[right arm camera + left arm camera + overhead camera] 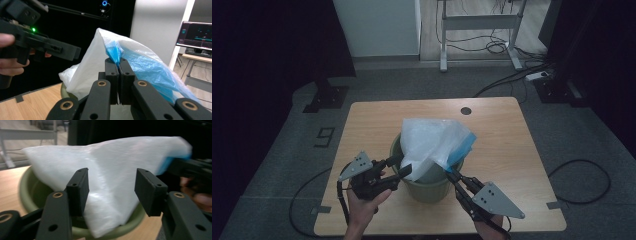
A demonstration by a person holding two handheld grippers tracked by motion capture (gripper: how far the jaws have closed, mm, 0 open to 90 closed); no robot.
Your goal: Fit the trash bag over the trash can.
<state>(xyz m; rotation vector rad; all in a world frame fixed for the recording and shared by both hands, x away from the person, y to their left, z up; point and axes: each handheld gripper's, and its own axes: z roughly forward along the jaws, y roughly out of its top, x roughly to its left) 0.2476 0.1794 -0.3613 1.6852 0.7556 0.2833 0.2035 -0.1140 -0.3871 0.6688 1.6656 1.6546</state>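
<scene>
While right gripper (pixel 118 65) pinches bag (pixel 140 62), left gripper (pixel 112 187) gapes; high view adds bin (pixel 428 189).

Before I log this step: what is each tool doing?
Left tool: open, plastic bag between its jaws, unpinched.
Right tool: closed on the bag's edge.

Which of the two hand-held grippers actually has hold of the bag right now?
The right hand-held gripper: its jaws are pinched shut on the plastic bag. The left hand-held gripper has its jaws apart, with the bag between them but unclamped.
</scene>
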